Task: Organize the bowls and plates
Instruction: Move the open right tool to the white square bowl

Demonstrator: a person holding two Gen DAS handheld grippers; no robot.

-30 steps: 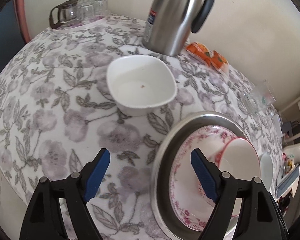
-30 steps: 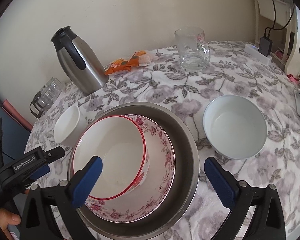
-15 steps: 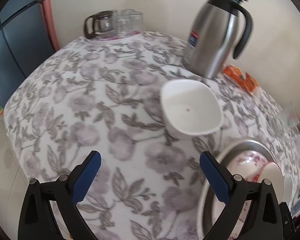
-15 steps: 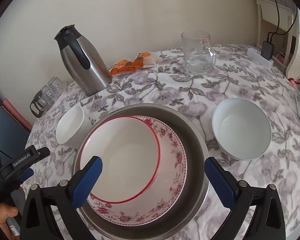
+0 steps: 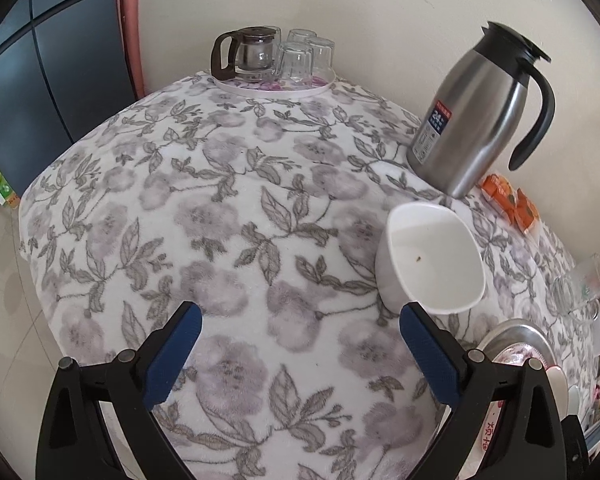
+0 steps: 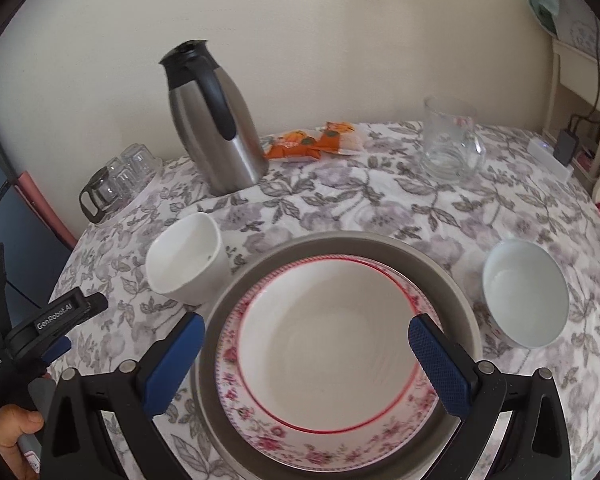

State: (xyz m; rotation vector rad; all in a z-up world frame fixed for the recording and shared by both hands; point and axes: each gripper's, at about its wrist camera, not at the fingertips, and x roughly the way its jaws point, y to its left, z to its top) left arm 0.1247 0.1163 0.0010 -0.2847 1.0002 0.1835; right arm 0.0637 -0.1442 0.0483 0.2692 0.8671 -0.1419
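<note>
Floral tablecloth (image 6: pixel 340 200) carries three white bowls, one metal basin (image 6: pixel 452 280), two empty, wide-open tools.

Both grippers point steeply down, jaws spread wide, nothing between the blue pads. The left gripper (image 5: pixel 300 344) also shows at 8 o'clock in the right wrist view, a hand (image 6: pixel 14 426) gripping its handle. The right gripper (image 6: pixel 306 354) hangs beside it.

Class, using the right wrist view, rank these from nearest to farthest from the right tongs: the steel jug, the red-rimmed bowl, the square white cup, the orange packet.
1. Red-rimmed bowl: right between the open right tongs, in the metal basin.
2. Square white cup: left of the basin.
3. Steel jug: behind the cup, left of centre.
4. Orange packet: against the back wall, beside the jug.
</note>
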